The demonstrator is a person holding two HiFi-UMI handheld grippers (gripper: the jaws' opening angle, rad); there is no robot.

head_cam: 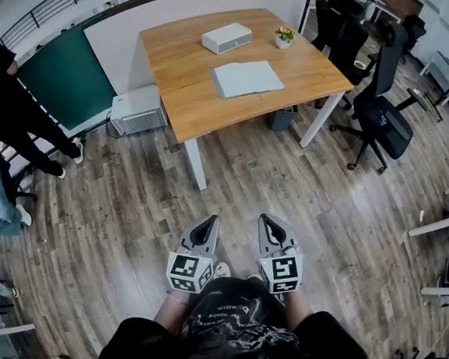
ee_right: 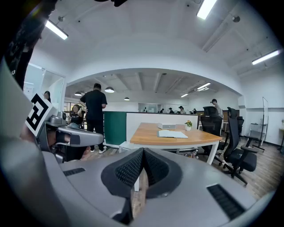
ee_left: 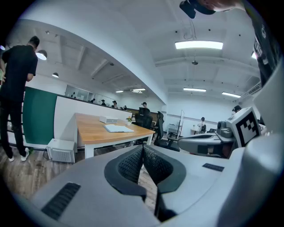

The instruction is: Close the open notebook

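Clenched on nothing, the jaws of the left gripper (ee_left: 143,150) meet pad to pad with only floor showing past them, and the right gripper (ee_right: 143,151) is pressed together just the same, with nothing between its pads. In the head view both grippers sit side by side at 6 o'clock, close in front of the person's body and pointing toward 12 o'clock, their marker cubes facing up. They are well apart from the wooden table (head_cam: 178,85), which stands at 12 o'clock across a stretch of plank floor (head_cam: 233,175).

The notebook (head_cam: 247,78) lies flat on the tabletop, right of the middle and near the front edge, a pale grey-blue rectangle; from this far off I cannot tell its pages from its cover. At 11 o'clock from it rests a white box (head_cam: 227,37), and at 1 o'clock from it stands a small potted plant (head_cam: 284,36), both near the far edge and apart from the notebook.

A black office chair (head_cam: 383,110) stands at 3 o'clock from the table. At 8 o'clock from the table a white vented unit (head_cam: 139,109) sits on the floor against a green partition panel (head_cam: 65,79). A person in black (head_cam: 11,117) stands at 9 o'clock, at the edge of the head view.
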